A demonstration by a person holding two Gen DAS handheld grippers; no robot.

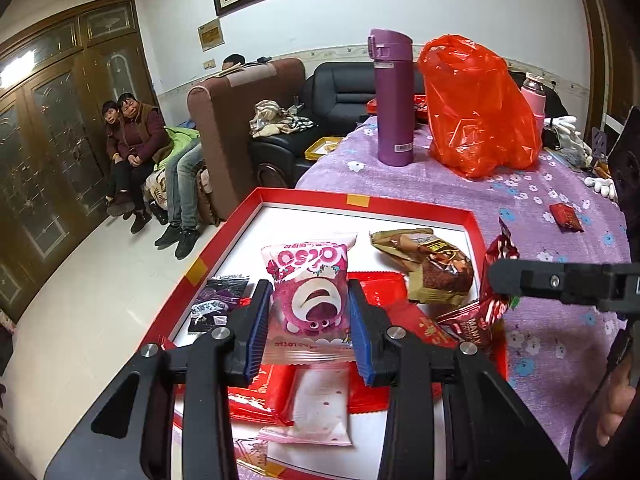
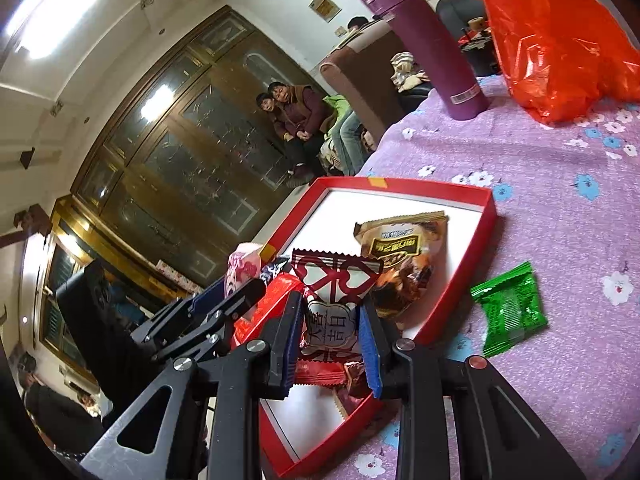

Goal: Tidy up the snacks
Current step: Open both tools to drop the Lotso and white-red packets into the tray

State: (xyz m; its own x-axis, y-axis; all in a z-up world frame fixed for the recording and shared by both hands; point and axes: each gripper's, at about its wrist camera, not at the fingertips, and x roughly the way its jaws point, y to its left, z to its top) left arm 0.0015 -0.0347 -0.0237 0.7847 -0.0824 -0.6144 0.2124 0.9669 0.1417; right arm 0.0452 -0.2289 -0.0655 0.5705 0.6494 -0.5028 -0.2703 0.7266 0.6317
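Both grippers hold snack packets over the red box.

The left gripper pinches a pink bear packet between its blue pads, above the red box; under it in the box lie flat red packets and a pink-and-white packet, with a dark purple packet to its left and a brown packet deeper in the box. The right gripper grips a dark red-and-white packet at the box's near right edge. Outside the box, just beside its right wall, a green packet lies on the purple flowered cloth. Beyond the box stand a purple flask and an orange plastic bag.
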